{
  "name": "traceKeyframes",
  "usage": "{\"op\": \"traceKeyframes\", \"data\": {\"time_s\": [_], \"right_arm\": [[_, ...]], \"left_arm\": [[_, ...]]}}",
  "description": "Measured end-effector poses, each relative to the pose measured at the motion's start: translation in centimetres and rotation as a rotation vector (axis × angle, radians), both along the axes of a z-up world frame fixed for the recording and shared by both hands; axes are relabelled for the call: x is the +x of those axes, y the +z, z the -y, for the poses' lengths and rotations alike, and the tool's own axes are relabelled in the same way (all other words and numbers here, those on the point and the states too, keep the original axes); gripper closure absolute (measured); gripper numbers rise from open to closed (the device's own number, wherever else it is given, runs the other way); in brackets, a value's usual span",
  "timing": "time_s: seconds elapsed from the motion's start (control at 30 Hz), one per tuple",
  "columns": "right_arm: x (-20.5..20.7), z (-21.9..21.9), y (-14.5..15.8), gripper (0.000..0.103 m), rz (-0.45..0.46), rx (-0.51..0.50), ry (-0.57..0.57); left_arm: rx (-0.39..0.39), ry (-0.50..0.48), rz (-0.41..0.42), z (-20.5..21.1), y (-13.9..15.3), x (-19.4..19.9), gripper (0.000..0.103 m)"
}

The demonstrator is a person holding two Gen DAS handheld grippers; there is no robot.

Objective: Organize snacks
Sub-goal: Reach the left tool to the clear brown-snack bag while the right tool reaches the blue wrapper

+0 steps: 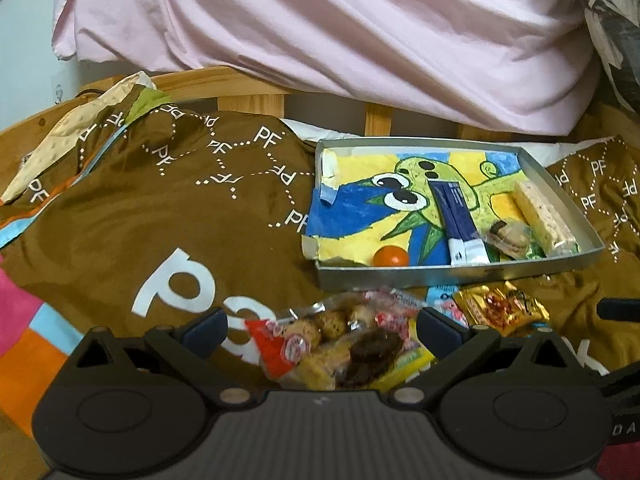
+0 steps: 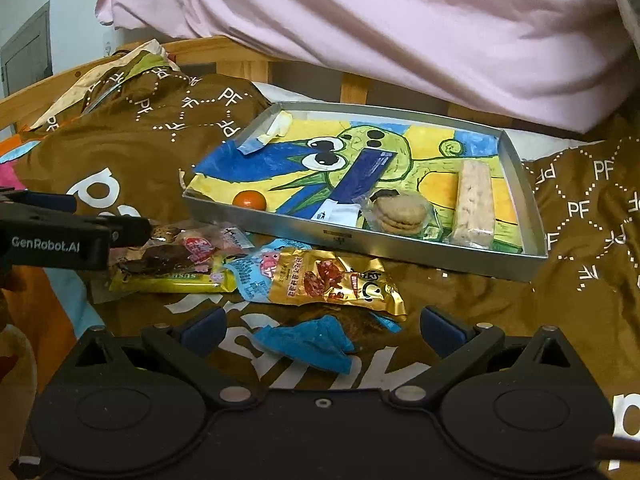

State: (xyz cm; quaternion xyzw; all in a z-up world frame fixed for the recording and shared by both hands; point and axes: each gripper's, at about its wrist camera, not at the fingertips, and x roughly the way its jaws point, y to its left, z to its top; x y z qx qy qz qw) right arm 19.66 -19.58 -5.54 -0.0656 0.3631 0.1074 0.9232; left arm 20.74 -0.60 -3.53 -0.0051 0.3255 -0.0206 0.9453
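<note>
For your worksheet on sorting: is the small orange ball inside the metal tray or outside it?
Inside. The orange ball lies on the drawing, within the metal tray's near wall.

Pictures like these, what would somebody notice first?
The bright green cartoon creature drawing lining the metal tray, with a small orange ball at its near edge. Then the jumble of shiny snack packets on the brown cloth in front of the tray.

The shallow grey metal tray [image 2: 520, 184] sits on the brown printed bedcover [image 2: 132, 148]. In it, the small orange ball [image 2: 249, 200] lies left, the dark blue flat packet [image 2: 362, 178] middle, the wrapped round biscuits [image 2: 398, 212] just right of it, the pale cereal bar [image 2: 472, 204] far right. Before the tray, the gold foil snack pouch [image 2: 332, 280] lies beside the clear bag of cookies [image 1: 320, 340].
</note>
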Motion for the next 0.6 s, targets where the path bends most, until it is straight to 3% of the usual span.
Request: {"op": "traceKeyframes", "data": {"time_s": [0.27,0.6], "right_arm": [[0.9,0.0,-0.7,0.001,-0.009,-0.015,-0.001],[2.2,0.6,-1.5,0.001,-0.075,0.039,0.016]], "left_arm": [[-0.018,-0.036,0.004,-0.2,-0.6,1.4,0.0],[0.053,-0.253,-0.003,0.9,-1.3,1.6,0.0]]}}
